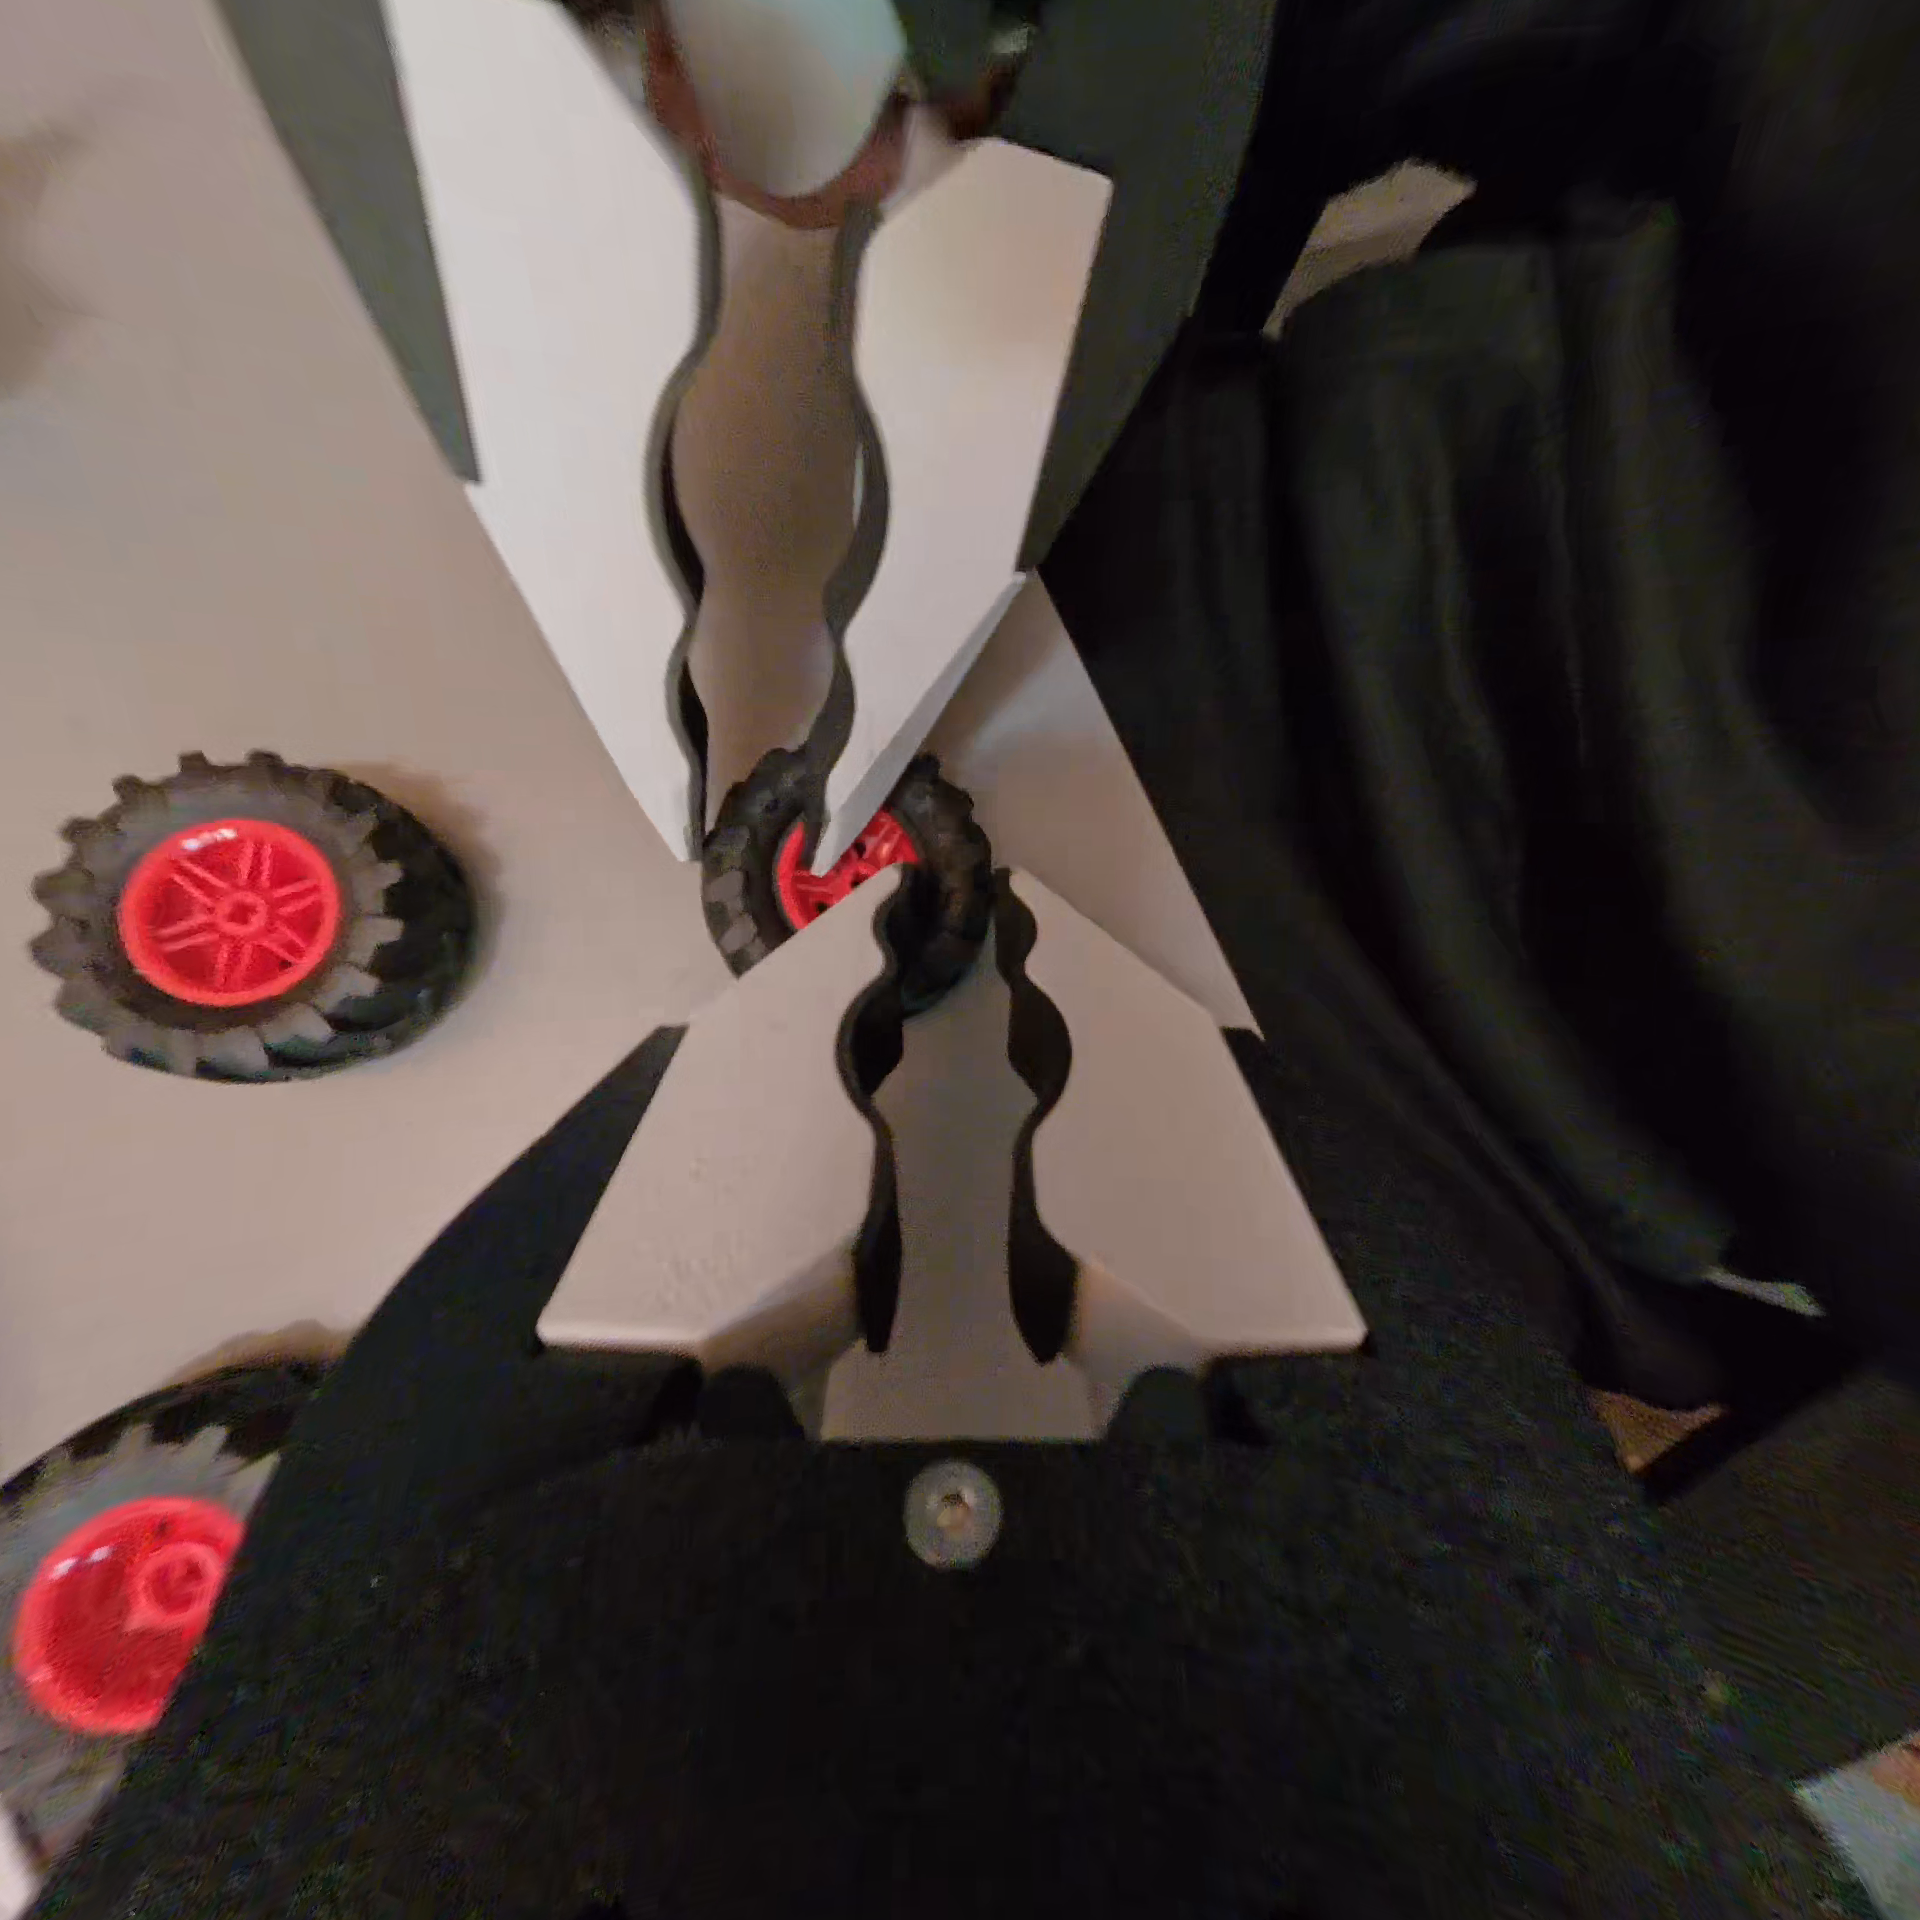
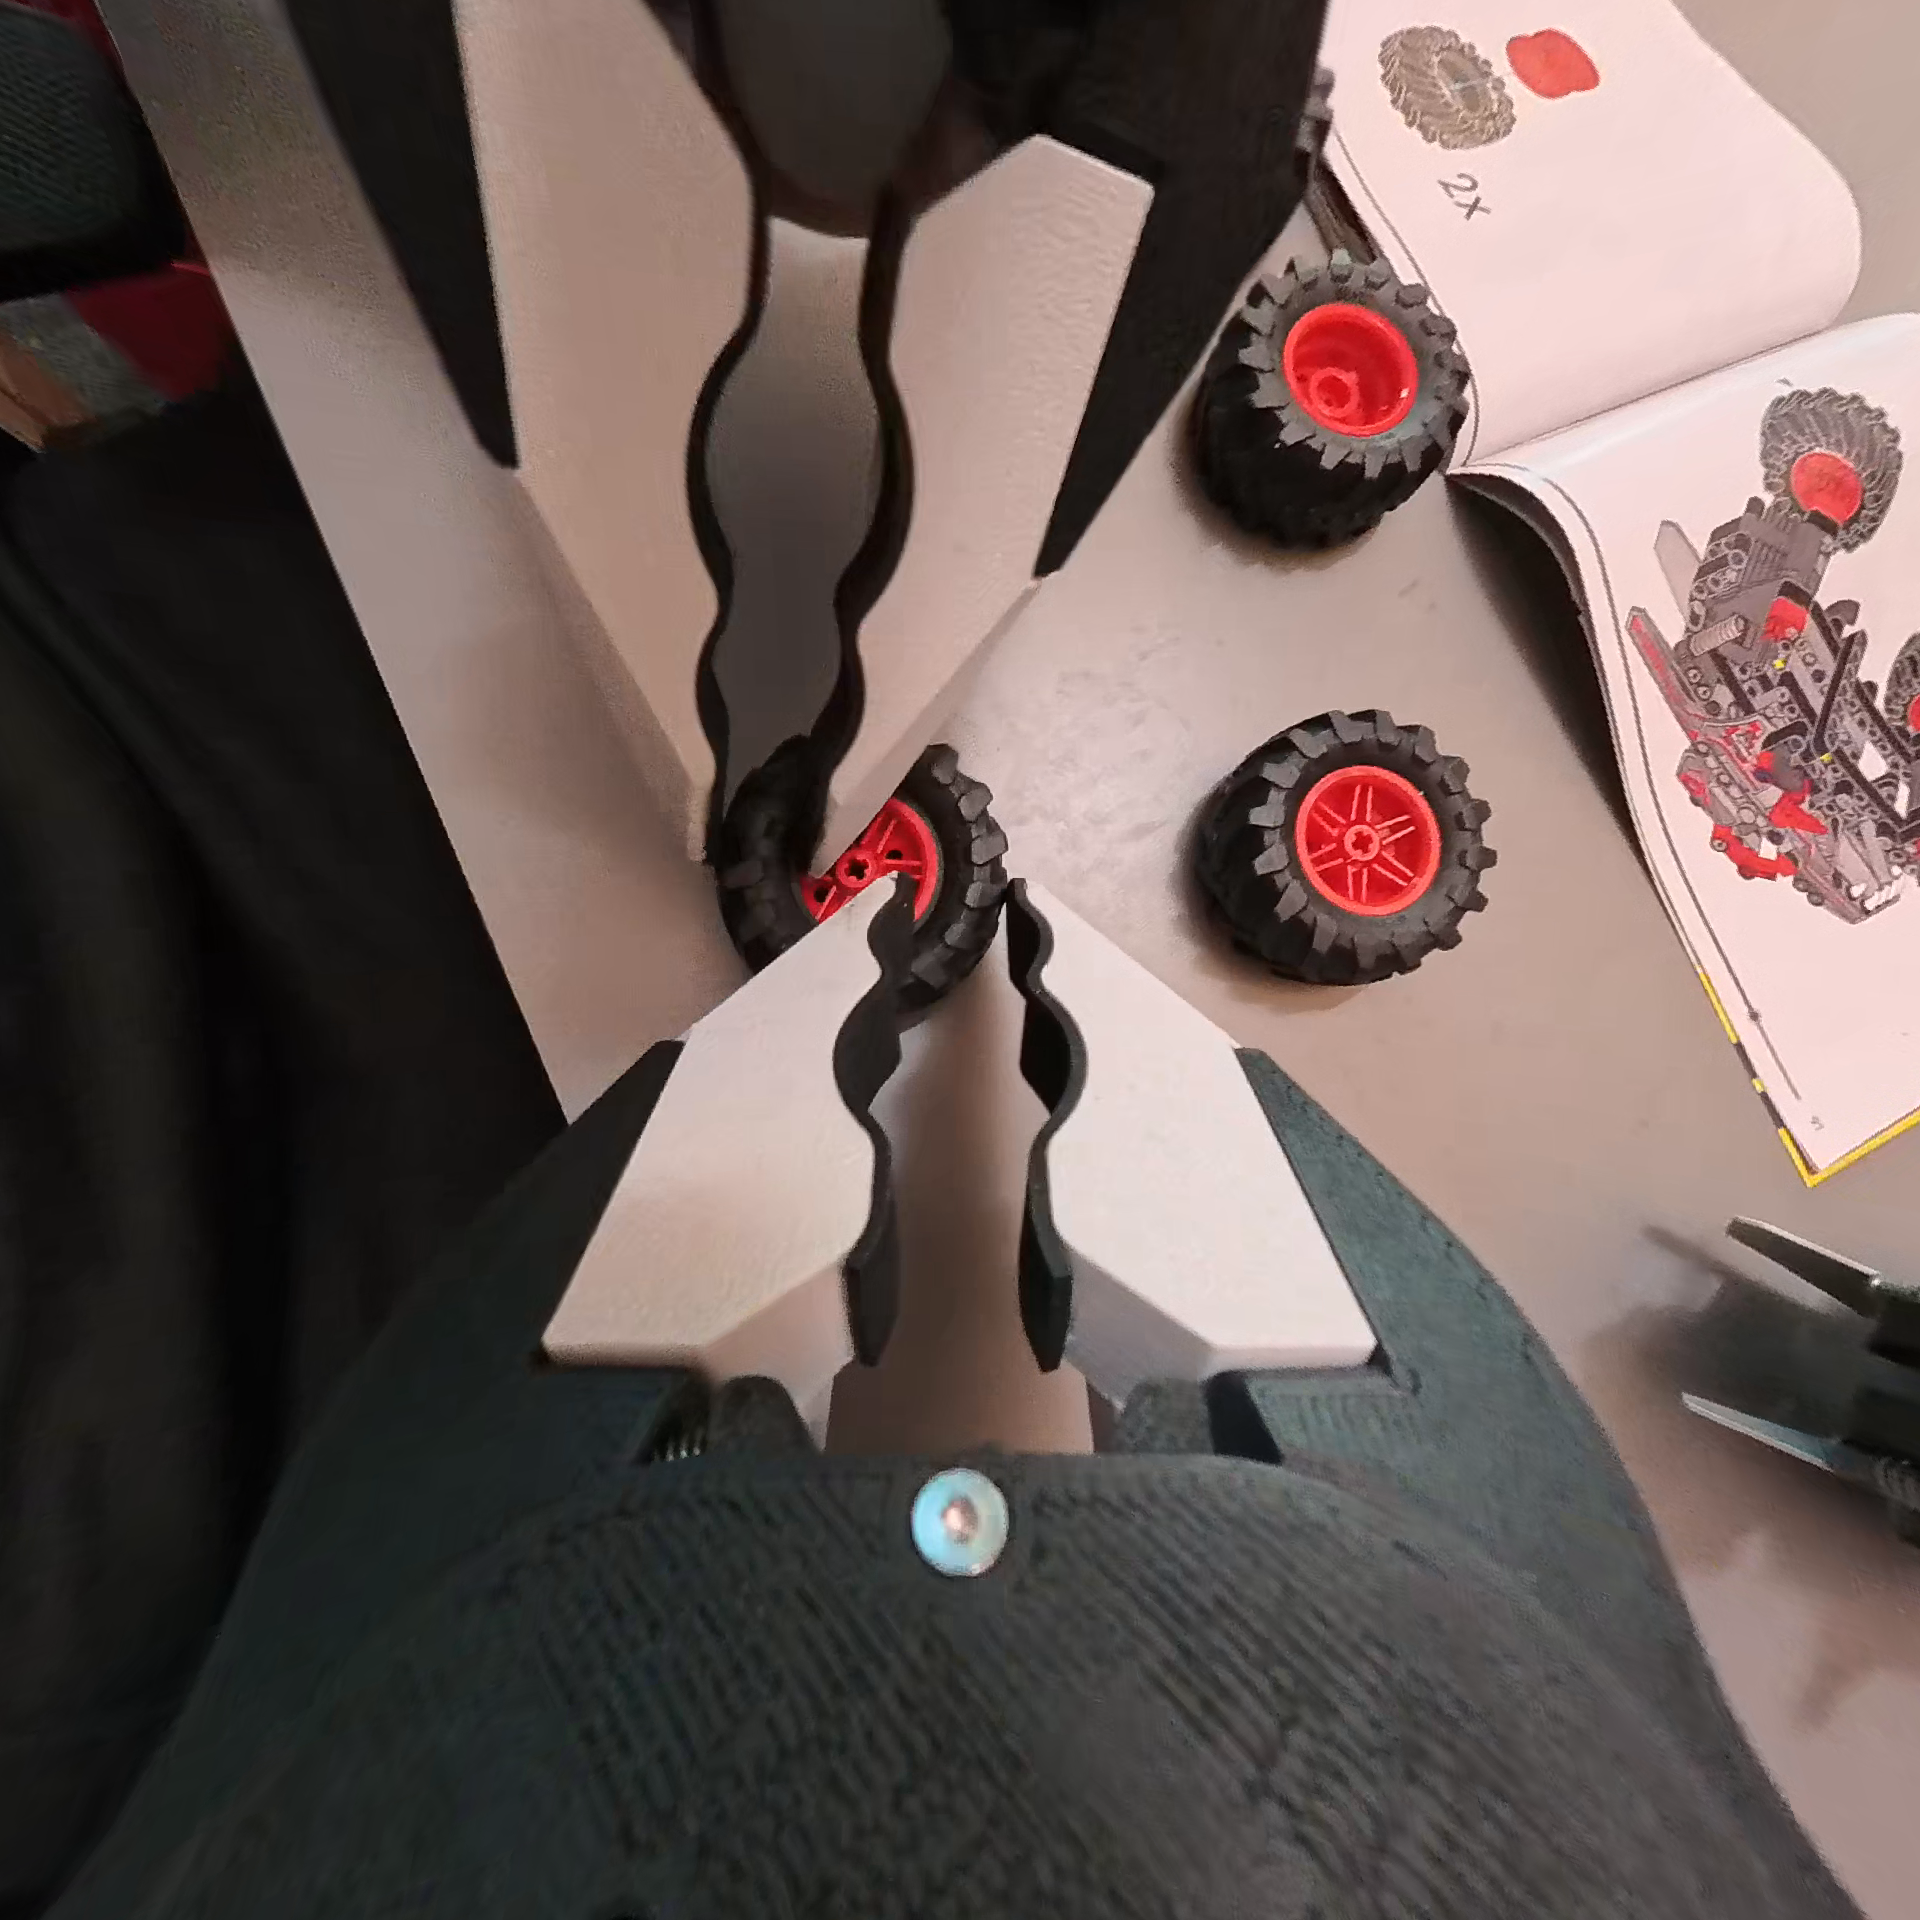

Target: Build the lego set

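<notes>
In the left wrist view my left gripper (image 1: 852, 868) is shut on a small wheel (image 1: 940, 831) with a black knobbly tyre and a red hub, at the white table's edge. Two more such wheels lie flat on the table to its left, one (image 1: 244, 914) at mid height and one (image 1: 114, 1590) at the lower left. In the right wrist view my right gripper (image 2: 857, 878) is shut on another red-hubbed wheel (image 2: 914, 831). Two wheels (image 2: 1335, 395) (image 2: 1351, 842) sit on the table to its right.
An open instruction booklet (image 2: 1662, 260) lies at the right of the right wrist view. The left gripper (image 2: 1829, 1371) shows at that view's lower right edge. Dark cloth (image 1: 1507, 727) fills the area past the table edge (image 1: 1174, 831). Left tips to right tips: about 4 cm.
</notes>
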Available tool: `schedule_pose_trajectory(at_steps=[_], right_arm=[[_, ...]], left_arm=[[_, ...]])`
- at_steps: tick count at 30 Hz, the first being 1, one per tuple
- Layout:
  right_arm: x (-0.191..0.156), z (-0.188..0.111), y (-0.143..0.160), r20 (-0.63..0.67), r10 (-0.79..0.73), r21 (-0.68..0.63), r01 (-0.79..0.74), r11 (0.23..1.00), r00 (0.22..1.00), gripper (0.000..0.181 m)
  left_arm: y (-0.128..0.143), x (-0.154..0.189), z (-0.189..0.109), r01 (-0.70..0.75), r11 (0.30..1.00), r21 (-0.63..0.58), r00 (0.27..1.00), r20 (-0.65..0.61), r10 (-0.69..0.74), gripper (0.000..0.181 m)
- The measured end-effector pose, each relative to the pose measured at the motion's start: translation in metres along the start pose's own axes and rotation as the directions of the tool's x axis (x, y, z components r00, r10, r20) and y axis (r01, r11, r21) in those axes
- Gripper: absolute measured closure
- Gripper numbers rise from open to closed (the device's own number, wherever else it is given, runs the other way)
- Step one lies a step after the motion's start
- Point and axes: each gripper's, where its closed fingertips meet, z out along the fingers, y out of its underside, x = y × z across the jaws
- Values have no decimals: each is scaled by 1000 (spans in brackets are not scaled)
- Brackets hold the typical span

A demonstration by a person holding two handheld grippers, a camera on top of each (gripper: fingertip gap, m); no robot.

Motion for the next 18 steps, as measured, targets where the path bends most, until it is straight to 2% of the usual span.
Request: schedule_pose_trajectory(at_steps=[1, 4, 7, 11, 15, 18], right_arm=[[0, 0, 0, -4, -4, 1, 4, 1000, 1000, 165], [0, 0, 0, 4, 8, 0, -8, 1000, 1000, 164], [0, 1, 0, 26, 49, 10, -49, 999, 998, 165], [-1, 2, -1, 29, 45, 12, -45, 999, 999, 166], [-2, 3, -1, 26, 15, 1, -15, 1000, 1000, 166], [-3, 4, -2, 46, 35, 8, -35, 999, 998, 166]], left_arm=[[0, 0, 0, 34, 999, 14, 999, -22, -34, 171], [0, 0, 0, 75, 996, 46, 996, -48, -73, 171], [0, 0, 0, -40, 999, 21, 999, 8, 40, 172], [1, 1, 2, -222, 969, -110, 959, 154, 237, 173], [2, 2, 2, -315, 925, -214, 898, 250, 363, 174], [3, 2, 3, -388, 867, -312, 827, 298, 477, 174]])
